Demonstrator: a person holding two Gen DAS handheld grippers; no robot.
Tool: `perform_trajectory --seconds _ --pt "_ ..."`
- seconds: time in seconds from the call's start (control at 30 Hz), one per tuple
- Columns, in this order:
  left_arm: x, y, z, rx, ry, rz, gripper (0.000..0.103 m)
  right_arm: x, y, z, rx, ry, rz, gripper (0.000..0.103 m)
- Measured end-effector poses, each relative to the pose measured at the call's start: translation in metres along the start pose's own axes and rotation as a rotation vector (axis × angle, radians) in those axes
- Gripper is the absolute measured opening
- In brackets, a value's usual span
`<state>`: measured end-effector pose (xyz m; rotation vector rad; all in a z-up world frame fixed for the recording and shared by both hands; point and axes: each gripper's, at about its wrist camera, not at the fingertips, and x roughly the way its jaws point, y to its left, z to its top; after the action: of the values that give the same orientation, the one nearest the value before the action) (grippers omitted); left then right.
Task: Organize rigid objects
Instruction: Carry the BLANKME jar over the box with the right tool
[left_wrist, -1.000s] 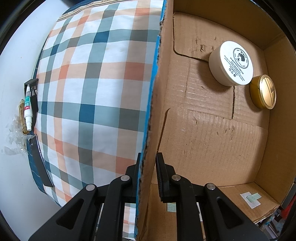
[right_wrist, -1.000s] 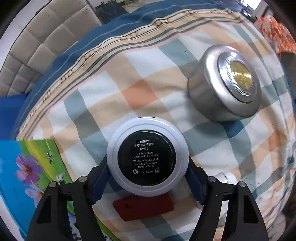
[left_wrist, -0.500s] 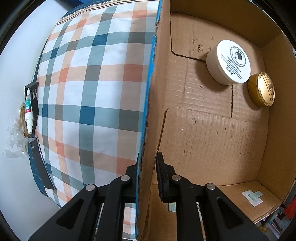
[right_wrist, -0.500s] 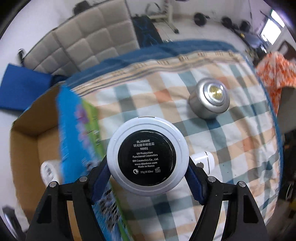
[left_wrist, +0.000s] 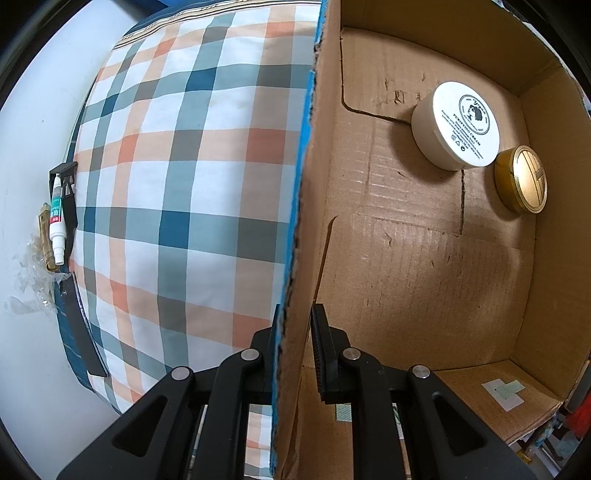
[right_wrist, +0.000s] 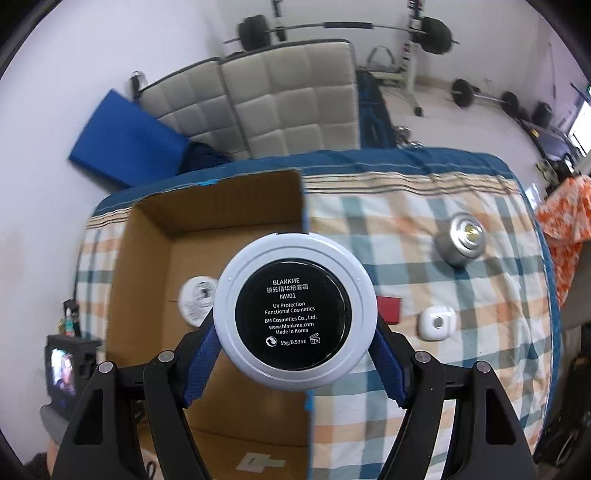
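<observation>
Right gripper (right_wrist: 295, 363) clamps round white compact with black label (right_wrist: 295, 310) above open brown cardboard box (right_wrist: 147, 258) ahead-left for likely drop-in, while left gripper (left_wrist: 293, 347) pinches box's near wall, apparently to steady it.

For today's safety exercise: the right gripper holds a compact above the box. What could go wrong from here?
1. The BLANKME compact is pinched only at its round rim by the right gripper; it may slip.
2. Dropped, it could strike the white cream jar or gold compact.
3. The left gripper could tilt the cardboard box.
</observation>
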<state>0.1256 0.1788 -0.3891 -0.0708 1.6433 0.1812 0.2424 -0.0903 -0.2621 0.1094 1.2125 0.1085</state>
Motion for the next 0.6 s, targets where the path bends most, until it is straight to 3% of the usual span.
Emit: perform_trajectory --seconds 0.27,0.6 --pt "0.001 0.007 -0.001 -0.008 0.000 -0.010 0.011 -0.002 0.044 0.002 -0.073 -0.003 0.034 0.077" --pt "0.005 0.015 -0.001 -0.011 0.007 -0.024 0.011 0.026 0.078 0.023 -0.163 0.005 0.008 0.077"
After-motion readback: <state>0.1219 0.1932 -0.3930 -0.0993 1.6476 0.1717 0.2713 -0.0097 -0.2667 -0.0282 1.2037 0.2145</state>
